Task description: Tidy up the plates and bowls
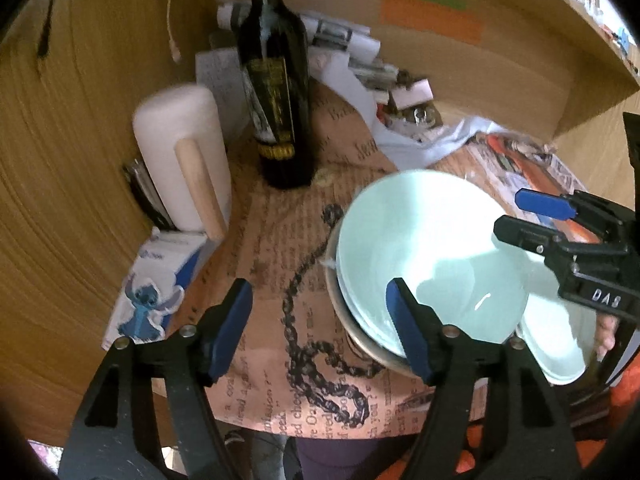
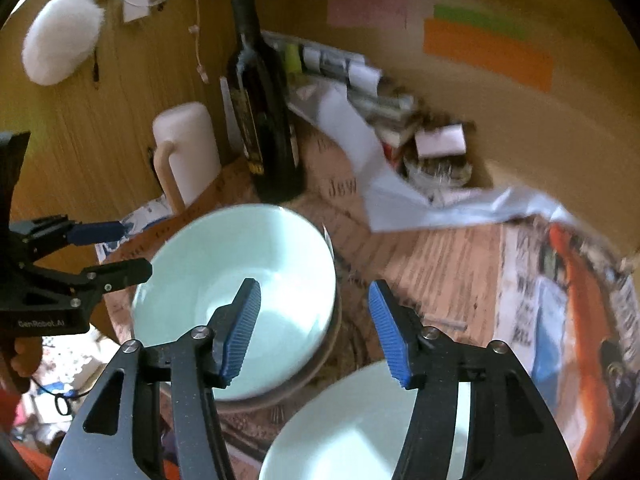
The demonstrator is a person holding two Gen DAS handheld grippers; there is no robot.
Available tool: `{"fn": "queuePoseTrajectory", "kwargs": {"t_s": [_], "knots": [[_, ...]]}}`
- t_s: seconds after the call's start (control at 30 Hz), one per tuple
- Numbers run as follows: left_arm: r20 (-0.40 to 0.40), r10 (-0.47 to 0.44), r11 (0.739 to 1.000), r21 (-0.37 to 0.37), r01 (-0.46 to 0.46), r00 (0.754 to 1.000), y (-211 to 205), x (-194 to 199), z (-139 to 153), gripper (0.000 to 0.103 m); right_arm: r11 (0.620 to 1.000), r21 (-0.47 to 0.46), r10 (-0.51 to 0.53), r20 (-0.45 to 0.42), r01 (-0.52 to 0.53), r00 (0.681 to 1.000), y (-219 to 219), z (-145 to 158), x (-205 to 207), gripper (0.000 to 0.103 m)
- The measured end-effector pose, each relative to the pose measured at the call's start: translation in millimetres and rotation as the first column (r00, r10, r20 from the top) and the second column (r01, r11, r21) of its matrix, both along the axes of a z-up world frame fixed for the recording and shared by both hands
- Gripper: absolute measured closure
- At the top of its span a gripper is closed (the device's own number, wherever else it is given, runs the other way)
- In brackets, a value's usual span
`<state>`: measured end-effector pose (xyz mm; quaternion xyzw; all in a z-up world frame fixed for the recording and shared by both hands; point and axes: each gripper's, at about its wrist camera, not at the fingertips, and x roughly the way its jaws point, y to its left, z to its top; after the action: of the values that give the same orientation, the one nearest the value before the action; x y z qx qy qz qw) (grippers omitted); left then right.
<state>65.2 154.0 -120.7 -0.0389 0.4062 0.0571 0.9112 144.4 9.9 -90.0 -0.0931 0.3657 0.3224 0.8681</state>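
Left wrist view: the left gripper (image 1: 320, 328) hovers with jaws spread wide and holding nothing, its right finger over the rim of the pale green bowl (image 1: 432, 256). That bowl sits nested in a darker-rimmed bowl (image 1: 356, 336) on the newspaper-covered table (image 1: 280, 232). Right wrist view: the right gripper (image 2: 314, 328) is likewise spread and empty, above the gap between the nested bowl and a white plate (image 2: 340, 428) lying just beside it (partly cut off by the frame). A dark bottle (image 1: 276, 104) and a white mallet (image 1: 184, 160) stand behind.
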Motion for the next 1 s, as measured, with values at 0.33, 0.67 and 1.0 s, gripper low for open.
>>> {"fn": "queuePoseTrajectory", "kwargs": {"t_s": [0.33, 0.67, 1.0], "knots": [[-0.063, -0.027, 0.986, -0.166, 0.016, 0.998, 9, 6, -21, 0.033, 0.999, -0.008, 0.031, -0.141, -0.032, 0.99, -3, -19, 10, 0.05], [-0.12, -0.091, 0.968, -0.243, 0.06, 0.989, 4, 23, -31, 0.042, 0.999, 0.001, 0.035, -0.25, -0.036, 0.968, 4, -33, 21, 0.051], [-0.12, -0.128, 0.973, -0.21, 0.101, 0.984, -8, 31, -34, 0.057, 0.999, -0.007, 0.047, -0.276, -0.051, 0.96, 14, -42, 19, 0.069]]}}
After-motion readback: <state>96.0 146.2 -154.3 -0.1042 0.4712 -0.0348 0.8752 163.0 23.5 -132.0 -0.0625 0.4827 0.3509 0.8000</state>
